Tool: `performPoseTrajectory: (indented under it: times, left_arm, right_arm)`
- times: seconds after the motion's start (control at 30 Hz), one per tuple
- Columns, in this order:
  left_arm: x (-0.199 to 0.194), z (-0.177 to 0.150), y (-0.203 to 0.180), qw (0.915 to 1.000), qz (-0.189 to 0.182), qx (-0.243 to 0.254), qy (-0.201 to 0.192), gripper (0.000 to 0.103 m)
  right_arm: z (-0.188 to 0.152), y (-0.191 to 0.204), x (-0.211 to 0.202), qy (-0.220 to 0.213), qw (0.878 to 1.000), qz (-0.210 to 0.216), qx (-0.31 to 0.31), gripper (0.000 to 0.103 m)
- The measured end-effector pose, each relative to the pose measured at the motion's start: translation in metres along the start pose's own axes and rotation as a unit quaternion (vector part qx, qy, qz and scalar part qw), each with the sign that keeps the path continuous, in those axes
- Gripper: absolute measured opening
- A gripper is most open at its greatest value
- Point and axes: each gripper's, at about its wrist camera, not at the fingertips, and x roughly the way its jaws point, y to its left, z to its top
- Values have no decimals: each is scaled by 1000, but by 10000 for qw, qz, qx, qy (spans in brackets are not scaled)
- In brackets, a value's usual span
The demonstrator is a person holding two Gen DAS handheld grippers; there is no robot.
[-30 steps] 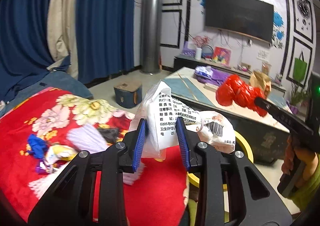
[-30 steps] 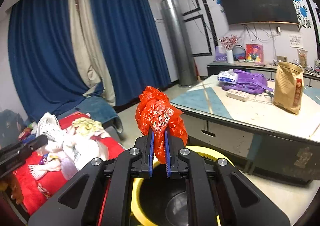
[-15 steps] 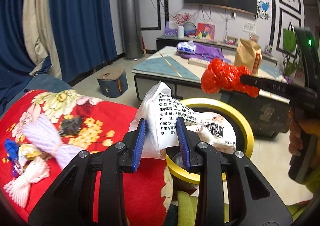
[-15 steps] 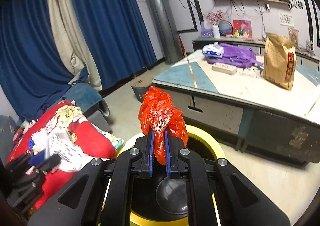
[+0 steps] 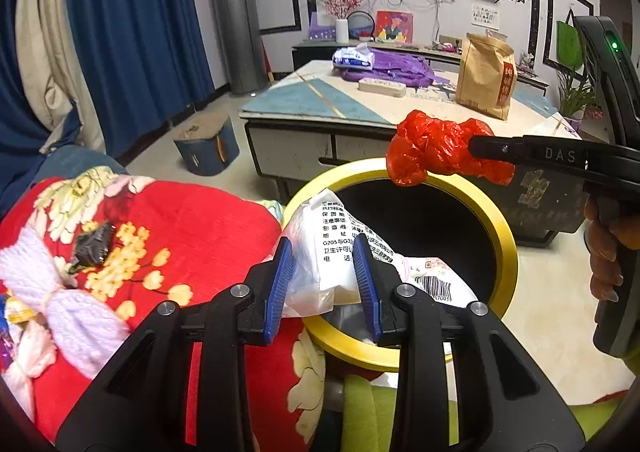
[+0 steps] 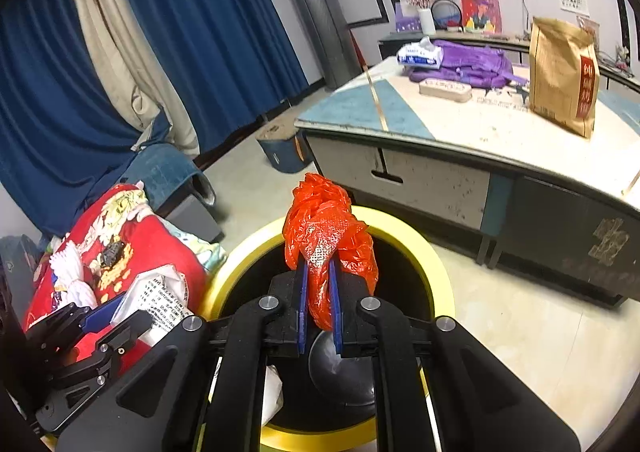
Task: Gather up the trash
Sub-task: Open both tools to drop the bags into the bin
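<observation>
My left gripper (image 5: 323, 258) is shut on a white printed plastic wrapper (image 5: 340, 248) and holds it over the near-left rim of a black bin with a yellow rim (image 5: 506, 252). My right gripper (image 6: 319, 280) is shut on a crumpled red plastic bag (image 6: 326, 228) and holds it above the bin's opening (image 6: 434, 256). In the left wrist view the red bag (image 5: 436, 147) hangs over the bin's far rim. In the right wrist view the left gripper (image 6: 116, 312) with the wrapper (image 6: 160, 292) sits at the lower left.
A red flowered blanket (image 5: 160, 219) lies left of the bin, with white yarn bundles (image 5: 60, 292) and a small dark scrap (image 5: 94, 244) on it. Behind the bin stands a low table (image 5: 320, 99) with a brown paper bag (image 5: 486, 75) and a purple bag (image 5: 396, 69). A small blue stool (image 5: 206, 145) stands on the floor.
Both grippers have swung toward the bin and tipped down. The wrapper and the red bag now hang over its opening. Both grips are unchanged.
</observation>
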Motion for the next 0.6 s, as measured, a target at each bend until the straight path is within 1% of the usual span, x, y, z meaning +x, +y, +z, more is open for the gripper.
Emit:
performPoseTrajectory:
  times: [0.1,0.13,0.17,0.2,0.23,0.27,0.3,0.4,0.47,0.53,0.57,0.6]
  left_arm:
    - [4,0,-3,10000,-53,-9,-4,27]
    - [5,1,-4,10000,-63,-16,-16,28]
    - [5,1,-4,9999,-102,-40,-37,28]
    - [5,2,-3,9999,-125,-55,-51,30]
    - [4,2,-3,9998,-146,-70,-77,36]
    - [3,2,-2,9998,-148,-85,-111,44]
    - [2,3,-2,9997,-152,-101,-135,47]
    - [-4,4,3,9994,-161,-258,-188,49]
    - [-14,5,8,9983,-207,-424,-347,62]
    - [-23,7,13,9972,-199,-554,-472,67]
    - [-26,8,15,9967,-200,-605,-495,74]
    - [-29,9,17,9961,-197,-677,-533,78]
  right_arm:
    - [-1,-3,8,115,9999,67,29,10]
    - [-2,-4,9,136,9999,71,33,12]
    - [-3,-5,10,162,9998,80,47,15]
    - [-2,-5,11,176,9998,88,62,24]
    - [-3,-7,12,187,9997,93,92,32]
    - [-3,-8,12,195,9997,93,109,34]
    - [-3,-9,13,198,9997,71,115,35]
    - [-3,-10,11,180,9997,25,141,36]
    - [-1,-11,9,129,9998,-90,121,40]
    - [0,-11,5,38,9998,-133,127,45]
    - [1,-10,3,-28,9998,-192,109,47]
    - [2,-8,-1,-115,9996,-257,54,50]
